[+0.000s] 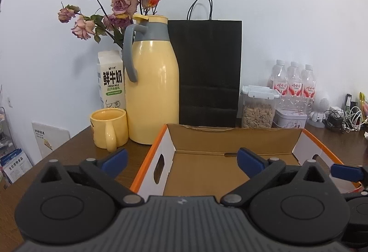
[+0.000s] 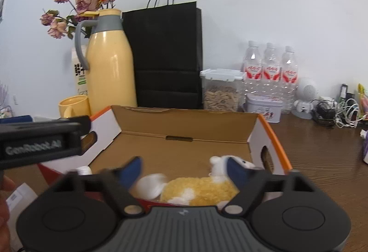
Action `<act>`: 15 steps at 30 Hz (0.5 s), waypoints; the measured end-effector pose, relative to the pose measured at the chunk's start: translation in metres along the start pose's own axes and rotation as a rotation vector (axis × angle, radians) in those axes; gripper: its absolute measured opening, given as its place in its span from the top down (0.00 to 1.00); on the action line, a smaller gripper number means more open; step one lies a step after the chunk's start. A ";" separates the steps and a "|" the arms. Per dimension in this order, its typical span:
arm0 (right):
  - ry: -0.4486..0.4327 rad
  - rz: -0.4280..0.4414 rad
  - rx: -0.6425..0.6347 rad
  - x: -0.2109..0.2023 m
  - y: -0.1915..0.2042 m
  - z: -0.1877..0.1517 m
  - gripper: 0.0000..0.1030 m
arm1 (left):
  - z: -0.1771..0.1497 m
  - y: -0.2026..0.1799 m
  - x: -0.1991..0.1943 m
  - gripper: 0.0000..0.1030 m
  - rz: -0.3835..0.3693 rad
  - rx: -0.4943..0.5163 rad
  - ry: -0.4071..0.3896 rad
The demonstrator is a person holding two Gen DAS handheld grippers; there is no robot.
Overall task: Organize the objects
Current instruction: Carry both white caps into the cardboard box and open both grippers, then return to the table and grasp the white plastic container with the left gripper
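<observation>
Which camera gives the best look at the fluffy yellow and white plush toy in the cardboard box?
The right wrist view. There the yellow and white plush toy lies in the near end of the open cardboard box, just below the open right gripper. The left wrist view shows only bare box floor; the toy is hidden.

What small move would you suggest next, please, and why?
Probably lift the right tool up and back out of the cardboard box: the yellow-and-white plush toy already lies inside, and both tools stand open, holding nothing.
</observation>
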State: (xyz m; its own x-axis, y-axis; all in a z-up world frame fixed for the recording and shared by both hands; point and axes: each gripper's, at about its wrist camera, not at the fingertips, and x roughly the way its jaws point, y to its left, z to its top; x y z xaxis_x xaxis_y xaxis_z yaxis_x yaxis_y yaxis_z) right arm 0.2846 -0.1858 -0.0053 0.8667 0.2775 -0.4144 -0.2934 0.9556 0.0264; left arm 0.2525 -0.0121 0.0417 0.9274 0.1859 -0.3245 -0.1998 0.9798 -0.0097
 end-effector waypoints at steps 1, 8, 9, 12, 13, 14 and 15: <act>-0.003 -0.002 0.004 -0.001 -0.001 0.000 0.03 | 0.000 0.000 0.000 0.00 -0.001 -0.001 0.002; -0.020 -0.011 0.029 -0.008 -0.006 0.000 0.00 | -0.001 0.002 -0.006 0.00 -0.017 -0.003 -0.012; -0.024 -0.011 0.031 -0.010 -0.007 0.000 0.00 | -0.001 0.001 -0.008 0.00 -0.020 -0.002 -0.016; -0.036 -0.011 0.033 -0.015 -0.007 0.000 0.00 | -0.002 0.000 -0.013 0.00 -0.029 0.003 -0.035; -0.041 -0.012 0.031 -0.017 -0.007 0.000 0.00 | -0.002 0.000 -0.015 0.00 -0.030 0.005 -0.041; -0.046 -0.011 0.029 -0.019 -0.007 0.000 0.00 | -0.003 0.000 -0.017 0.00 -0.031 0.006 -0.045; -0.051 -0.009 0.025 -0.021 -0.006 0.000 0.00 | -0.003 0.000 -0.019 0.00 -0.035 0.006 -0.048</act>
State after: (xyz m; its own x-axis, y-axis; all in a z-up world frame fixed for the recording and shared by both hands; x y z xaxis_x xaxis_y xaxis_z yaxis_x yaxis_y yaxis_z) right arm 0.2678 -0.1979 0.0030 0.8888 0.2734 -0.3678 -0.2761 0.9600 0.0463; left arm 0.2339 -0.0161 0.0453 0.9480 0.1543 -0.2783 -0.1648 0.9862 -0.0146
